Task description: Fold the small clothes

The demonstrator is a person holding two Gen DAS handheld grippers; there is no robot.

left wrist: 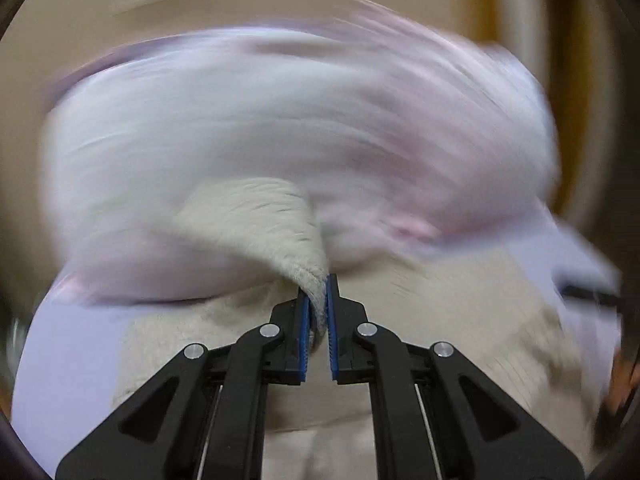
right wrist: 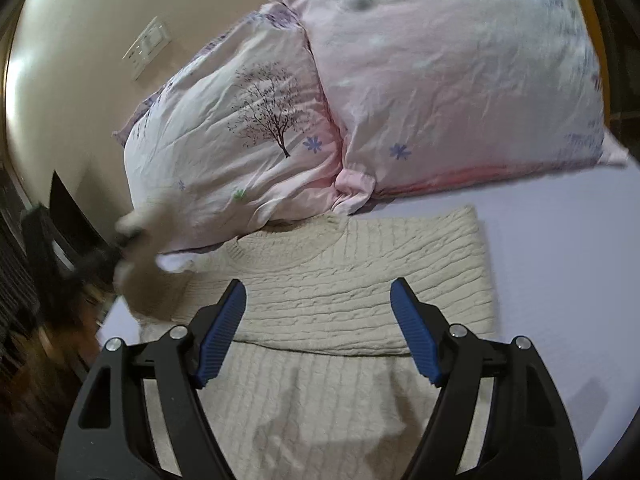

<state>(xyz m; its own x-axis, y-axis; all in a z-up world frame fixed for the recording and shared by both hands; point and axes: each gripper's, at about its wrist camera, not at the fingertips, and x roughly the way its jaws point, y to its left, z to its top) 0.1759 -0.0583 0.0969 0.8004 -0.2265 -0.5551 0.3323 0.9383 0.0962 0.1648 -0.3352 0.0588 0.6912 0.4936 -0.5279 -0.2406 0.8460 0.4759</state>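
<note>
A cream cable-knit sweater (right wrist: pixel 352 276) lies flat on a pale lilac bed sheet (right wrist: pixel 560 280), its right side folded in over the body. My right gripper (right wrist: pixel 318 292) is open and empty, hovering above the sweater's middle. My left gripper (left wrist: pixel 318 300) is shut on a fold of the sweater's sleeve (left wrist: pixel 272 224) and holds it lifted; that view is motion-blurred. In the right wrist view the lifted sleeve (right wrist: pixel 140 264) shows as a blur at the sweater's left edge, with the left gripper hidden behind it.
Two pink floral pillows (right wrist: pixel 248 128) (right wrist: pixel 460 72) lie just beyond the sweater's neck. A beige wall with a switch plate (right wrist: pixel 148 46) is behind them. The bed's left edge drops to dark furniture (right wrist: pixel 60 216) and floor.
</note>
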